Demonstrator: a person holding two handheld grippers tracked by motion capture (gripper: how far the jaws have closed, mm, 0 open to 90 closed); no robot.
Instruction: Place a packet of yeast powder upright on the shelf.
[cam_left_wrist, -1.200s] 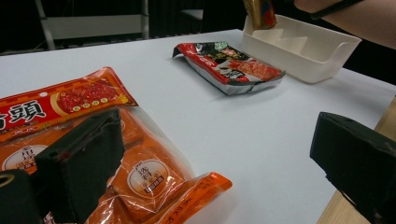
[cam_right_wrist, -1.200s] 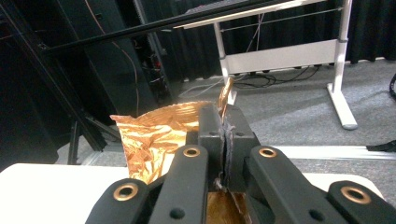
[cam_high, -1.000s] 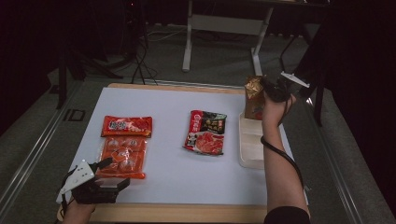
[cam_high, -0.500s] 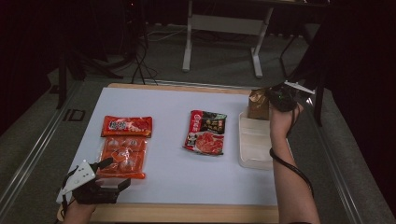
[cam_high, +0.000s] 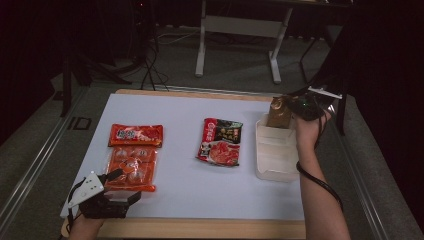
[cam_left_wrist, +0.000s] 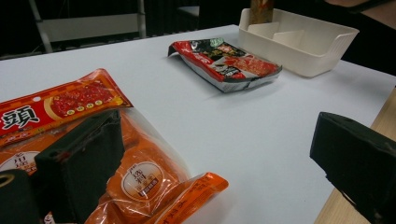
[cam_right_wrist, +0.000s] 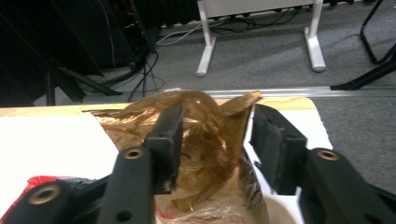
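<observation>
A crumpled brown bag (cam_high: 279, 112) stands upright in the far compartment of a white bin (cam_high: 275, 165) at the table's right side. My right gripper (cam_high: 300, 107) is at the bag's top. In the right gripper view its jaws have just been opening and stand apart, with the bag's twisted top (cam_right_wrist: 210, 135) loose between them, and my right gripper (cam_right_wrist: 217, 114) no longer pinches it. Near the front left corner, my left gripper (cam_high: 127, 185) is open; one jaw rests over an orange food packet (cam_left_wrist: 140, 172), the other hangs over the table's edge.
A red packet (cam_high: 136, 134) lies just behind the orange packet (cam_high: 131, 167). A red and black packet (cam_high: 220, 142) lies mid-table, left of the bin. The bin's near compartments (cam_left_wrist: 327, 46) hold nothing. White stand legs (cam_high: 202, 45) and cables are on the floor beyond.
My right hand carried the brown bag a little right and down into the bin's far compartment, then its jaws opened off the bag. The left gripper stayed put.
</observation>
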